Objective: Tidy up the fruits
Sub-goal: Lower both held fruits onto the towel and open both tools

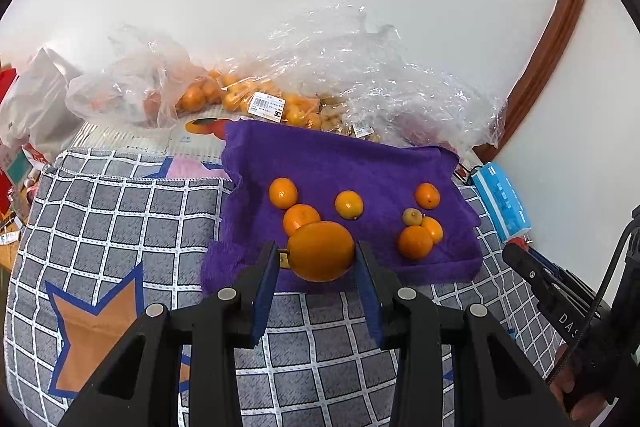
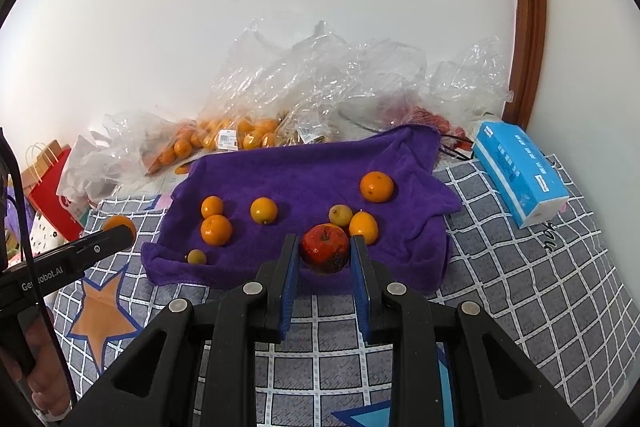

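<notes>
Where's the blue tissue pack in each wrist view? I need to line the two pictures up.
Left wrist view: the blue tissue pack lies at the right edge, just past the purple towel's right side.
Right wrist view: the blue tissue pack sits upper right, on the checked cover beside the door frame.
Shared landmark: the purple towel with the oranges on it.

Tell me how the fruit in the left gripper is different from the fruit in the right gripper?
The big smooth orange fruit is plain orange; the small red apple-like fruit is red with dark blotches. The orange one looks bigger. Both are round, pinched between blue pads above the purple towel.
</notes>
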Motion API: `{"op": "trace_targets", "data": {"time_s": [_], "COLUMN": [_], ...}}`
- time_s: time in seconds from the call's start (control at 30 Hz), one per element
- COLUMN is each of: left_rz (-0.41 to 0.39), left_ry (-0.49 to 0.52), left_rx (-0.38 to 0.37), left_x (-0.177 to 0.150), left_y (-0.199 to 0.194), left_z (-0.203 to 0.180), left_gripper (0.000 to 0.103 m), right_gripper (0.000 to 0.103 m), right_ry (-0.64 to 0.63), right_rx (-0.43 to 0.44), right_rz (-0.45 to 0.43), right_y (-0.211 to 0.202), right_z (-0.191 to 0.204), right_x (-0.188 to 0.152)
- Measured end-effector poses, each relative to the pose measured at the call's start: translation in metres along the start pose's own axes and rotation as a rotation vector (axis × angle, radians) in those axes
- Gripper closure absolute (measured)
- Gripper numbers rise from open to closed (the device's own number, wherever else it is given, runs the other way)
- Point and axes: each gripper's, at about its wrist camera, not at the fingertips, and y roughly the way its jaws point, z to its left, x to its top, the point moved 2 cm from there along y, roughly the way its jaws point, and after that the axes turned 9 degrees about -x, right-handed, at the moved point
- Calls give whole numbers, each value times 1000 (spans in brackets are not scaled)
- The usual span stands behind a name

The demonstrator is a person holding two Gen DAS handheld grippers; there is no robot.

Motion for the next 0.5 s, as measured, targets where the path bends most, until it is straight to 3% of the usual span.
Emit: {"op": "trace_targets", "data": {"time_s": [0.5], "left_rz": [17], "left_ry": [7], "left_rx": [10], "left_x": [16], "left_y": [26], "left_z": [6], "left_gripper": [67], "right_gripper": [78], "right_ry": [1], "right_rx": [-6], "right_rz": [9], "right_y": [23], "right_z": [0], "right_x": [8]}}
